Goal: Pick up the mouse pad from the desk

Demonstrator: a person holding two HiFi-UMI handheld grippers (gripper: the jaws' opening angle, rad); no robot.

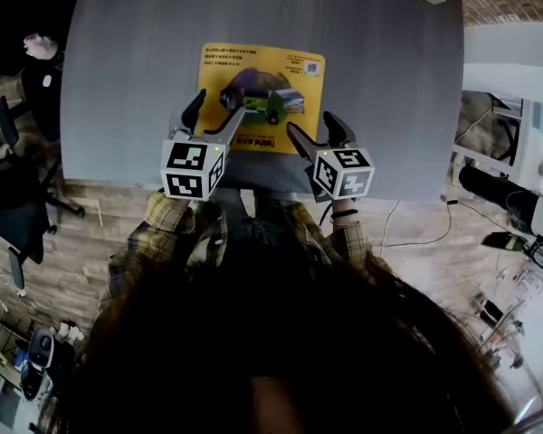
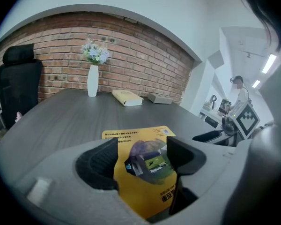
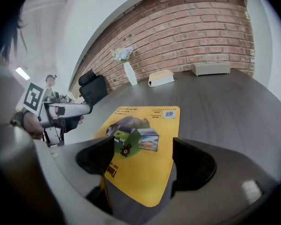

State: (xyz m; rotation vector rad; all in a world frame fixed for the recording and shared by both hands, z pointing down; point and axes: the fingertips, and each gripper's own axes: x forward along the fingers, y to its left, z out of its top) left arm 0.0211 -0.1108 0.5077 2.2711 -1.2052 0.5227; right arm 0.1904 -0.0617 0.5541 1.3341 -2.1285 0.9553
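Observation:
A yellow mouse pad (image 1: 261, 96) with a printed picture lies flat on the grey desk (image 1: 127, 80), near its front edge. My left gripper (image 1: 215, 112) is open above the pad's near left part, and the pad (image 2: 147, 170) shows between its jaws. Open too, my right gripper (image 1: 315, 134) hovers over the pad's near right corner; the pad (image 3: 143, 153) fills the gap between its jaws. Neither gripper holds anything.
At the desk's far end stand a white vase with flowers (image 2: 92, 78), a book (image 2: 127, 97) and a grey box (image 2: 159, 99) before a brick wall. A black office chair (image 2: 16, 86) is at the left. Another person (image 2: 237, 93) stands far right.

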